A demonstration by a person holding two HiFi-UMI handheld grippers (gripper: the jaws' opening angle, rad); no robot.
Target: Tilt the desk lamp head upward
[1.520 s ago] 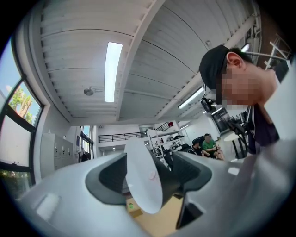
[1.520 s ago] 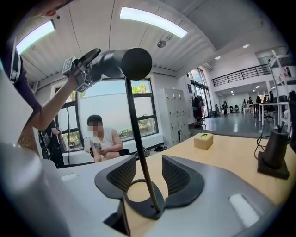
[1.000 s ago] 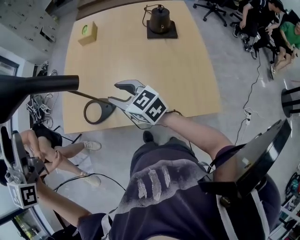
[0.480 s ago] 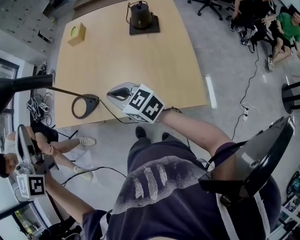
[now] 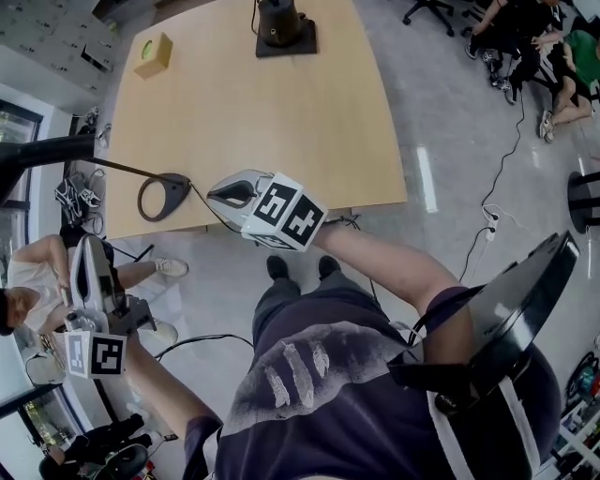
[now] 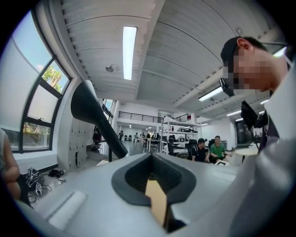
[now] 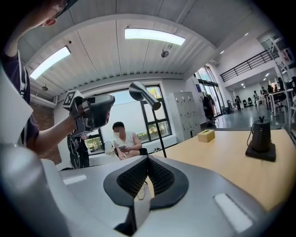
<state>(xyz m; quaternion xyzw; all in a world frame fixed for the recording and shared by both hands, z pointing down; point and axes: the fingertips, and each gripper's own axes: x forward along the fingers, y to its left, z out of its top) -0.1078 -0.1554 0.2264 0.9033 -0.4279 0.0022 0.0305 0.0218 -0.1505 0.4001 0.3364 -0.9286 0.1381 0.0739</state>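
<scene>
Gripper views: both grippers' (image 6: pixel 151 157) (image 7: pixel 148 160) fingers (image 6: pixel 92 199) closed, seemingly empty.

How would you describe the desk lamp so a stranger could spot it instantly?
Find the big light wooden table. At its near left corner stands the desk lamp: an open black ring base, a thin slanted stem, a long black cone head. The kettle and tan box at the far end are squat; only the lamp is tall.

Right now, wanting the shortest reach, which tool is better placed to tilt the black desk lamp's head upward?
Left, probably. The left tool, shut, is close to the black cone-shaped lamp head; the right tool, shut, is over by the black ring-shaped lamp base.
</scene>
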